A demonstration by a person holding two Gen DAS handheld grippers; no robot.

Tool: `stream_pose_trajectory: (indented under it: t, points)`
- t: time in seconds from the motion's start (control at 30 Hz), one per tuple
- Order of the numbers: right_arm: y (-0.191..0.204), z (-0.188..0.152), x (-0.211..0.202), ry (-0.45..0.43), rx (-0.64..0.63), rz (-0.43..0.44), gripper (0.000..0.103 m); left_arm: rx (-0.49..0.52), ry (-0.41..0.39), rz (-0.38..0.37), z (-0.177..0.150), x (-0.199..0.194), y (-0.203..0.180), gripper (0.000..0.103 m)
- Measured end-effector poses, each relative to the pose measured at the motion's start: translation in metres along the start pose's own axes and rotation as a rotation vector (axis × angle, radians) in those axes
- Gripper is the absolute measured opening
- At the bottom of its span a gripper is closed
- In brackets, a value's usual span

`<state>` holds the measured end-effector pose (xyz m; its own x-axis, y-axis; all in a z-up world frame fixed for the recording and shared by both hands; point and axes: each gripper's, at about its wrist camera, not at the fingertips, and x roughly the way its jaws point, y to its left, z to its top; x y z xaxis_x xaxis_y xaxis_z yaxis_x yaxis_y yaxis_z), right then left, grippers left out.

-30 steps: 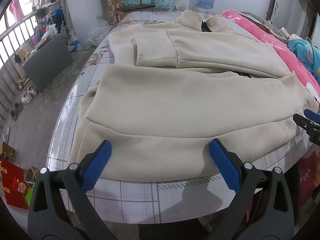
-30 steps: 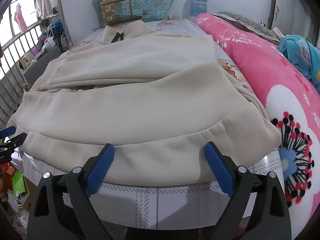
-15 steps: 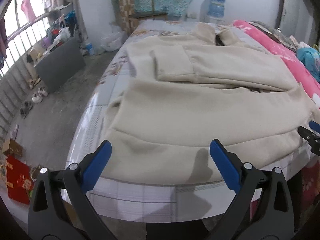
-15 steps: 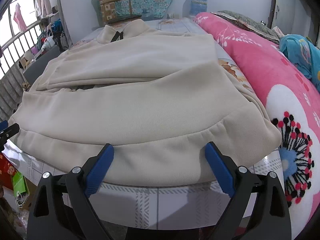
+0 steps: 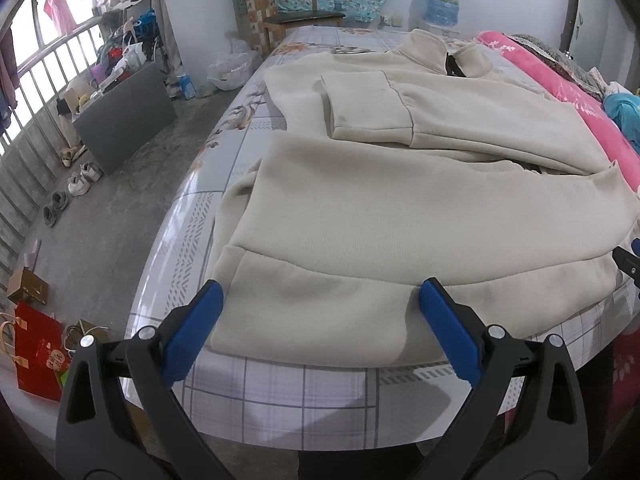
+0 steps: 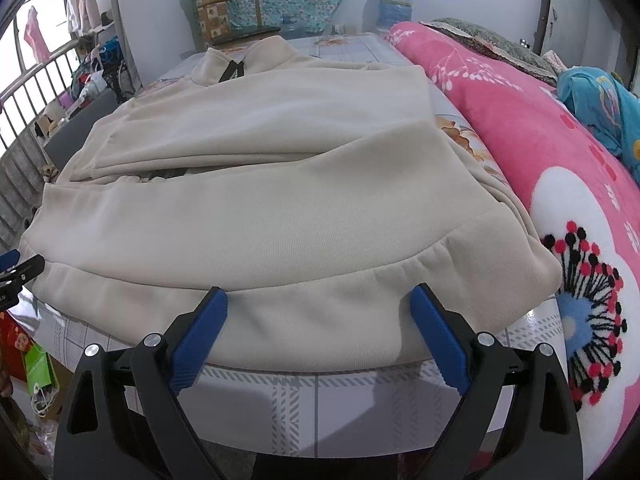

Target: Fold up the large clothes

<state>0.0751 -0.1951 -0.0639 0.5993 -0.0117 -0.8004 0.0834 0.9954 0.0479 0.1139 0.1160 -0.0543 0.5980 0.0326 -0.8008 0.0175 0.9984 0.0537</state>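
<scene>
A large cream sweatshirt (image 5: 400, 208) lies flat on the bed, collar at the far end, one sleeve folded across the chest and its hem band nearest me. My left gripper (image 5: 320, 300) stands open just before the hem's left corner, blue pads either side of the band and nothing between them. In the right wrist view the same sweatshirt (image 6: 260, 200) fills the bed, and my right gripper (image 6: 320, 300) is open in front of the hem near its right corner. Each gripper's tip shows at the edge of the other's view.
The bed sheet (image 5: 280, 392) is grey plaid and drops off at the near edge. A pink floral blanket (image 6: 560, 184) runs along the right side. Left of the bed is bare floor with shoes (image 5: 78, 178), a dark board (image 5: 124, 120) and a red bag (image 5: 36, 352). A chair (image 5: 296, 8) stands beyond the bed.
The left wrist view has shifted leftward and then a bit closer to the hem's left corner. The right gripper has barely moved. The sweatshirt has not moved.
</scene>
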Motion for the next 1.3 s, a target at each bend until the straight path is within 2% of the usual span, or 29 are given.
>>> stream_pose_trajectory:
  t: [0.83, 1.03, 1.13, 1.3]
  points:
    - [0.0, 0.0, 0.0, 0.001, 0.001, -0.001, 0.091, 0.002, -0.003, 0.007, 0.001, -0.002, 0.0, 0.096]
    - [0.0, -0.001, 0.0, 0.002, -0.001, 0.0, 0.091, 0.014, -0.089, 0.035, 0.005, -0.024, -0.006, 0.096]
    - [0.0, -0.001, 0.0, 0.002, 0.0, -0.001, 0.091, 0.022, -0.117, 0.003, 0.01, -0.033, -0.014, 0.096]
    - [-0.001, 0.0, 0.0, 0.002, -0.002, 0.0, 0.091, 0.059, -0.092, -0.04, 0.016, -0.024, -0.04, 0.095]
